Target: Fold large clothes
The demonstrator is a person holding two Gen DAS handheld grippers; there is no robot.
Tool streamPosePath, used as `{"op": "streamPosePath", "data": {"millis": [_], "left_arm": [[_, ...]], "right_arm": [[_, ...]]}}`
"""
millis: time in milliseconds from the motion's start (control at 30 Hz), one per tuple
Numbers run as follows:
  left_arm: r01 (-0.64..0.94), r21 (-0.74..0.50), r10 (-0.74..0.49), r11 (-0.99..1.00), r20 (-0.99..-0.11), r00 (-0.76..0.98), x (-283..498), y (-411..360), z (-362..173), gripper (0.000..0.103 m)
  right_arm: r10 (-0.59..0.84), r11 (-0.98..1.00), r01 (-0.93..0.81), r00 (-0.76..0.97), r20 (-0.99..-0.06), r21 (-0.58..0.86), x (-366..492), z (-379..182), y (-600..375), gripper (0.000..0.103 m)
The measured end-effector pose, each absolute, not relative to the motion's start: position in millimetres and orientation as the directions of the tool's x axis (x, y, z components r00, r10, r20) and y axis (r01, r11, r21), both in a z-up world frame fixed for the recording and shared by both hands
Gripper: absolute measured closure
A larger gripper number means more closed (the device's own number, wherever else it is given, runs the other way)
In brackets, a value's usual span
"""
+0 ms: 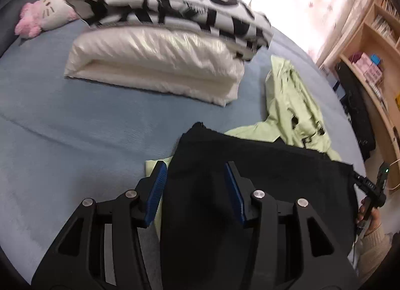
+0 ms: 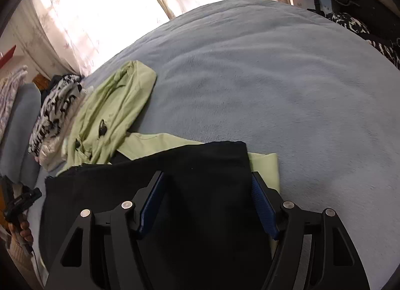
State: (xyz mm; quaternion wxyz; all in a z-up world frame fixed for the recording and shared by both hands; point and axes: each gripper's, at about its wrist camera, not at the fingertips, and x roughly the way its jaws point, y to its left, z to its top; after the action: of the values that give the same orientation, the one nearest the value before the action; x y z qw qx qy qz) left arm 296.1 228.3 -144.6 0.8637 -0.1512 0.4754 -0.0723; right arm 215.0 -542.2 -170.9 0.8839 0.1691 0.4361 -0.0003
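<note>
Nearest, two tools, one per hand. Left tool [image 1: 195,190]: blue pads set wide apart, black cloth lying between and under them, no pinch evident. Right tool [image 2: 208,202]: likewise spread wide over the same cloth, nothing clamped. One black garment [image 1: 250,165], already doubled into a flat rectangle, spanning both tools and resting on the bed [image 1: 75,114] atop the lower part of one pale green jacket [image 1: 292,104], whose crumpled hood and upper body lie just beyond and whose hem shows past the black edge at either side. Step in hand, as judged: taking hold of the black piece's two near corners for a further fold or a lift. To do it well, each tool should close on a corner through all layers, both hands should rise level and together so the fold stays square, and the green fabric beneath must not be caught in the pinch. Farther off, one stack of folded items: one white padded garment [image 1: 155,64] below, one black-and-white patterned garment [image 1: 175,7] on top, somewhat blurred. Beside the stack, touching it, one pink-and-white plush toy [image 1: 47,12]. Farthest, one set of wooden shelves [image 1: 375,47] at the bed's side and pale curtains [image 2: 100,9] over a bright window.
</note>
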Motion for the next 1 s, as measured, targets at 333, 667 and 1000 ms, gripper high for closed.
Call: {"op": "streamPosePath", "data": {"millis": [333,667,1000], "left_arm": [[-0.016,-0.178,-0.141,0.984,-0.827,0.545,325,197,-168,0.084],[-0.066,-0.035,0.019,0.997,-0.733,0.68,324,161,-125,0.098],[-0.149,0.072,0.147,0.986,-0.794,0.589,351,150,-185,0.096]], "right_arm": [[0.097,0.941,0.186,0.654,-0.751,0.283,218,-180,-540,0.088],[-0.084,0.962,0.232,0.754,-0.652,0.144,233,-136,-516,0.094],[-0.146,0.955,0.292,0.611,-0.778,0.05,280,-189,-501,0.091]]}}
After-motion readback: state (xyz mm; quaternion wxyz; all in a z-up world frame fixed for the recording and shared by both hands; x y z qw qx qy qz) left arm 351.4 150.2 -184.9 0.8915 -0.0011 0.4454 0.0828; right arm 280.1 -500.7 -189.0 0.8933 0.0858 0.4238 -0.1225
